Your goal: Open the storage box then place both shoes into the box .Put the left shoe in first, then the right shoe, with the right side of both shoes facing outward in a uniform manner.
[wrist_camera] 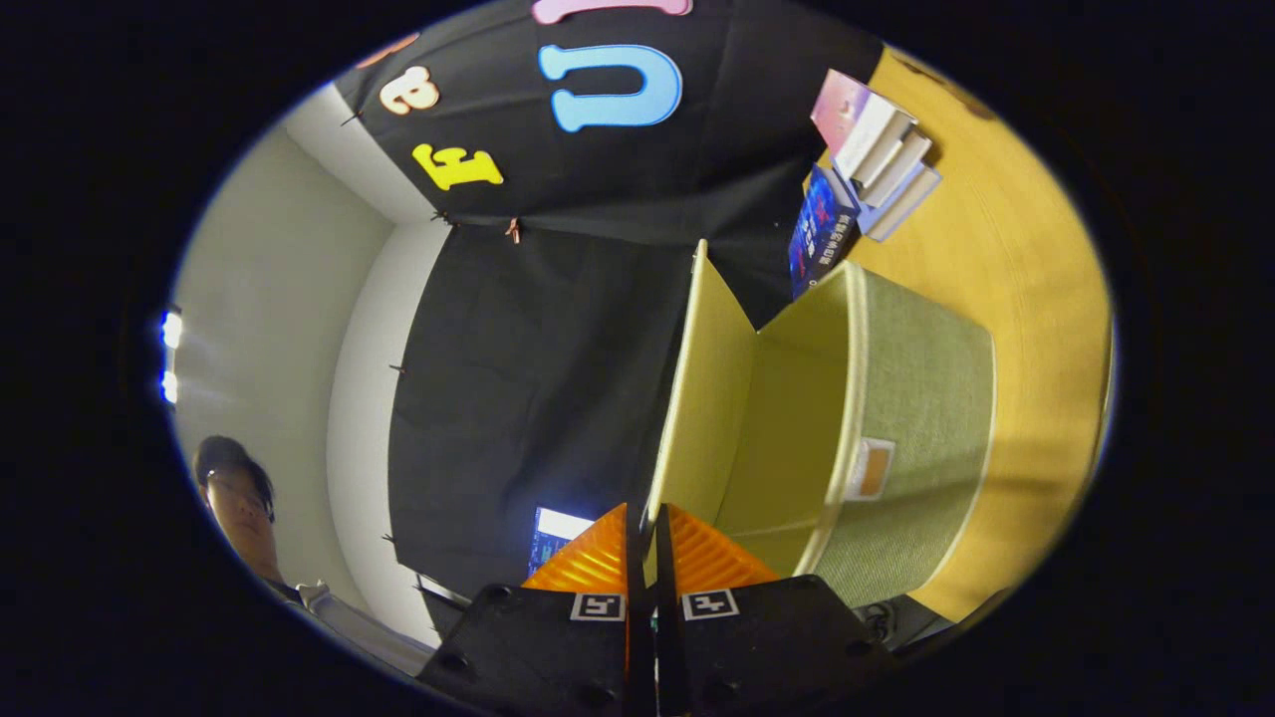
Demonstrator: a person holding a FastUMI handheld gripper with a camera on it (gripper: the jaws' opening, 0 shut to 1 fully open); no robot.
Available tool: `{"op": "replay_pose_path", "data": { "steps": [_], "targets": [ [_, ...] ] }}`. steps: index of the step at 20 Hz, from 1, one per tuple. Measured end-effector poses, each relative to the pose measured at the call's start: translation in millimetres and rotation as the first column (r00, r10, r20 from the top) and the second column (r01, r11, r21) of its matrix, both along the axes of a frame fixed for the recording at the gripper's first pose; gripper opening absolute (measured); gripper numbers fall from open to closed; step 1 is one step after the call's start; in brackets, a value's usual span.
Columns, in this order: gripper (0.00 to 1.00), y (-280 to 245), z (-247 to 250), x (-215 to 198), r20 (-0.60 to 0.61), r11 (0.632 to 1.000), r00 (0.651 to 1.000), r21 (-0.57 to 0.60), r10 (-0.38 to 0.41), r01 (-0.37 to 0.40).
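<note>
Storage box (916,418) sits on the yellow counter (1036,299), seen rolled on its side because the tongs (647,558) are turned over. Its green cloth body lies just ahead of the fingers and to one side, and its lid (697,398) stands swung up off the mouth, so the pale inside shows bare, with no shoe in it. The tongs are drawn narrow, fingers nearly meeting, and the lower edge of the lid runs down into the thin gap between them; it looks pinched there, though the contact itself is hard to make out.

Judging from this, the opening step is about done and the shoes are yet to go in. The risk is the lid: it is a thin flap held near one edge, and if the fingers let go before it passes upright it would likely drop shut again. A hard pull on it could also drag or tip the light cloth box toward the stack of books (867,159) beyond it. A person (239,498) stands off beside the black cloth wall, well apart from the box
</note>
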State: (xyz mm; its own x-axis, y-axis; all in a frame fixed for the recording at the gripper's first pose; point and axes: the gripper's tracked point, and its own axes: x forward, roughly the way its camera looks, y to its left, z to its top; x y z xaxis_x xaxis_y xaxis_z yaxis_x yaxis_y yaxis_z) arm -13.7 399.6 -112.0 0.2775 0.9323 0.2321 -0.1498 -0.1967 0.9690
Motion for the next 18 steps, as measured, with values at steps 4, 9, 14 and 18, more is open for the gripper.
{"op": "replay_pose_path", "data": {
  "steps": [4,9,14,18],
  "targets": [
    [0.08,26.5,34.8,7.0,0.047,0.999,0.999,-0.037,0.003,-0.001],
    [0.10,69.2,77.2,13.7,0.089,1.000,0.996,-0.024,-0.004,0.006],
    [0.15,120.0,93.1,8.3,0.119,0.996,0.991,-0.071,0.057,-0.049],
    [0.44,148.8,93.1,5.6,0.127,0.992,0.988,-0.098,0.092,-0.079]
  ]
}}
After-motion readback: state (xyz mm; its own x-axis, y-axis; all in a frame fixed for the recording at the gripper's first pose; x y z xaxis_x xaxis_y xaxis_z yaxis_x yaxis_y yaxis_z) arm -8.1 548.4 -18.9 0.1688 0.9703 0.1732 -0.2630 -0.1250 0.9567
